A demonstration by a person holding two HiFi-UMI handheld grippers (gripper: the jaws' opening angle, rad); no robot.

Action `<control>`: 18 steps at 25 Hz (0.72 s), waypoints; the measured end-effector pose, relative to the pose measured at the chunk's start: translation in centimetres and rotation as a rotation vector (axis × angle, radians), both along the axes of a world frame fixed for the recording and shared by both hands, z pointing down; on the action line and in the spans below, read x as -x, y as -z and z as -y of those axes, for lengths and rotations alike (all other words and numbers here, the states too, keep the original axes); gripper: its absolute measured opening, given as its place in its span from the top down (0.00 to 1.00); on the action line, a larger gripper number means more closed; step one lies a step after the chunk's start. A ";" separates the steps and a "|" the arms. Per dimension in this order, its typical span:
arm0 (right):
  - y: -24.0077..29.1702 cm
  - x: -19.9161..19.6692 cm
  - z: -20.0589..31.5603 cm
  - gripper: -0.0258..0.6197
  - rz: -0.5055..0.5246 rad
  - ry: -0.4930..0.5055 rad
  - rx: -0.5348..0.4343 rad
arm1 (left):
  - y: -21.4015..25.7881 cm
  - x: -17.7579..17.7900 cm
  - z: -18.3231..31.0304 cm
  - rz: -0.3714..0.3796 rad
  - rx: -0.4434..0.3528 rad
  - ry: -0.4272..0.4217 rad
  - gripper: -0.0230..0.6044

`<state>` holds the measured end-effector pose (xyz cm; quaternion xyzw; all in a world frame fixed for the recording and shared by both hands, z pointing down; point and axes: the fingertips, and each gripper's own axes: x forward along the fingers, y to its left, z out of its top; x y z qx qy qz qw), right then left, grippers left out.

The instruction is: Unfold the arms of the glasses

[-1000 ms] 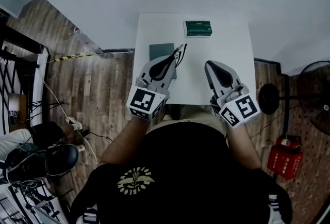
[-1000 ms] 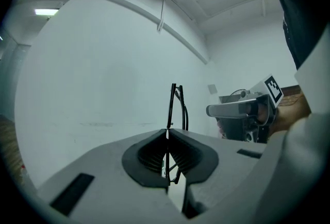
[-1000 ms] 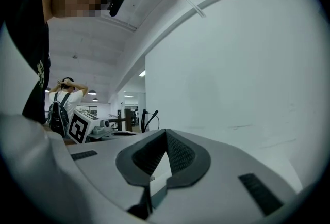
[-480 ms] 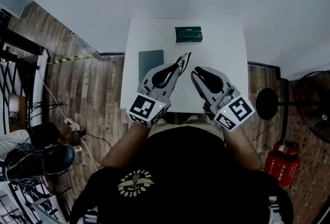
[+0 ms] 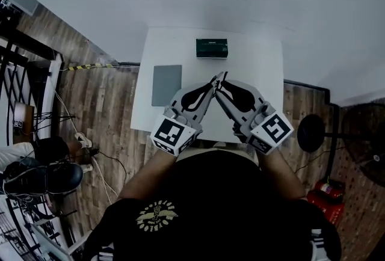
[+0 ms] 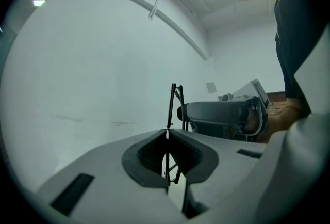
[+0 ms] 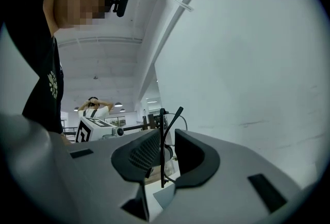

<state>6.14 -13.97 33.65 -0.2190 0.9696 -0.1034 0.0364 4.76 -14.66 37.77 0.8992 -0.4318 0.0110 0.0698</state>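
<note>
In the head view, your left hand-held gripper [image 5: 211, 81] and right hand-held gripper [image 5: 221, 87] meet over the white counter [image 5: 264, 55] at the thin black wire-framed glasses [image 5: 219, 76]. Left gripper view: the left is clenched on the frame. Right gripper view: the right's jaws, just opening, straddle a thin bar without pressing; closing off-centre may twist the hinge.

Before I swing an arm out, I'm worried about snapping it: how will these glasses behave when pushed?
The glasses look thin-wired, so probably light and somewhat springy, likely bending under a hard push. Pinched by one thin part in the left gripper, they may pivot or slip when the arm is pressed.
</note>
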 end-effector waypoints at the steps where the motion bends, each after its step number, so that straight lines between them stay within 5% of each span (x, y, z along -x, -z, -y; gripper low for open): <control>1: 0.2 0.1 -0.1 0.85 0.007 0.011 0.001 | -0.1 0.1 -0.1 0.007 0.003 0.010 0.93; 12: -0.6 0.6 -0.1 0.89 0.072 0.151 0.041 | -0.7 1.3 -0.2 0.034 0.035 0.145 0.93; 18: -1.5 0.5 0.2 0.91 0.092 0.131 0.081 | -0.9 3.1 0.2 0.012 0.036 0.169 0.93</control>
